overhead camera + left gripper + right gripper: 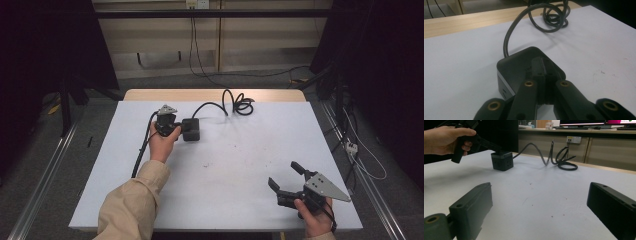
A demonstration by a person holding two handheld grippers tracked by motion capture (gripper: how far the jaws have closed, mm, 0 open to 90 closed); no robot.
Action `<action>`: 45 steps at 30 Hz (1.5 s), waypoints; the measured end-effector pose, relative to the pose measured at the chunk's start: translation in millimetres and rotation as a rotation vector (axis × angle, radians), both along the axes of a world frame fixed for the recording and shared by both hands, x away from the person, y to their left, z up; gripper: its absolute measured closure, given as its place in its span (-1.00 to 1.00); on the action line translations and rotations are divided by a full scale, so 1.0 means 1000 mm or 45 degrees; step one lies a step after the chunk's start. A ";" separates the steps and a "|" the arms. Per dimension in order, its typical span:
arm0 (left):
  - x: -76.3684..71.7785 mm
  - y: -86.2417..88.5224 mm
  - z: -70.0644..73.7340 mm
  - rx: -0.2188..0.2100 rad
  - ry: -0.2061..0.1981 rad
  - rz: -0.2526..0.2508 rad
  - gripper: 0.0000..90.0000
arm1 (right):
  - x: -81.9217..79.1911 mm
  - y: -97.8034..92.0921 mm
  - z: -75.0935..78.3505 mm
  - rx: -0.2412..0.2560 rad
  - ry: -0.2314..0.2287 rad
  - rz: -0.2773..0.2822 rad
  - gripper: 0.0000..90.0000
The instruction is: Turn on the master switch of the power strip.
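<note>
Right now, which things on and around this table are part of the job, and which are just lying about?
In the job:
black cube socket
its coiled cable
left hand-held gripper, jaws closed, touching the cube's top
right hand-held gripper, open over bare table

Lying about:
wall outlet
floor cables

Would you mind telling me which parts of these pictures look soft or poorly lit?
High view: dark surroundings, evenly lit table. Left gripper view: near jaws blurred, black cube sharper. Right gripper view: near jaws soft, coiled cable clear.
</note>
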State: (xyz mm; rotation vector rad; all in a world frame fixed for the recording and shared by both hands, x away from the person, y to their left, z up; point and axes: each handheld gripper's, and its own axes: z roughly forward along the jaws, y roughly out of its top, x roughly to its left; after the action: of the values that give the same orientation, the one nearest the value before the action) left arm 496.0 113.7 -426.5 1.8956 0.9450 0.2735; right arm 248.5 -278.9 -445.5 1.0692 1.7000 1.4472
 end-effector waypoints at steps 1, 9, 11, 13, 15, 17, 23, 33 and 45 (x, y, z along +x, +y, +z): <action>0.000 0.000 0.000 0.000 0.001 0.000 1.00 | 0.000 0.000 0.000 0.000 0.001 0.000 -0.87; 0.000 0.000 0.000 -0.007 0.007 0.001 1.00 | 0.000 0.000 0.000 0.000 -0.002 0.000 -0.87; 0.000 0.000 0.000 -0.007 0.008 0.002 1.00 | 0.000 0.000 0.000 0.001 0.000 0.000 -0.87; 0.000 0.001 -0.001 -0.015 0.009 0.002 1.00 | 0.000 0.000 0.000 0.000 -0.001 0.000 -0.87; 0.001 0.001 -0.001 -0.017 0.010 0.002 1.00 | 0.000 0.000 0.000 0.000 -0.001 0.000 -0.87; 0.001 0.001 -0.001 -0.019 0.012 0.002 1.00 | 0.000 0.000 0.000 0.000 -0.001 0.000 -0.87; 0.000 0.001 -0.001 -0.023 0.016 0.004 1.00 | 0.000 0.000 0.000 0.001 -0.001 0.001 -0.87; 0.001 0.001 -0.001 -0.025 0.017 0.004 1.00 | 0.000 0.000 0.001 0.001 -0.002 -0.001 -0.87; 0.000 0.000 -0.001 -0.021 0.016 0.013 1.00 | 0.000 0.000 0.001 0.003 -0.004 -0.002 -0.87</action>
State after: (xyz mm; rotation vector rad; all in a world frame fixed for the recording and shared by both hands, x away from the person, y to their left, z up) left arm 496.2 113.7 -427.5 1.8803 0.9624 0.2595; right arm 248.2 -279.2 -444.4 1.0690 1.6955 1.4497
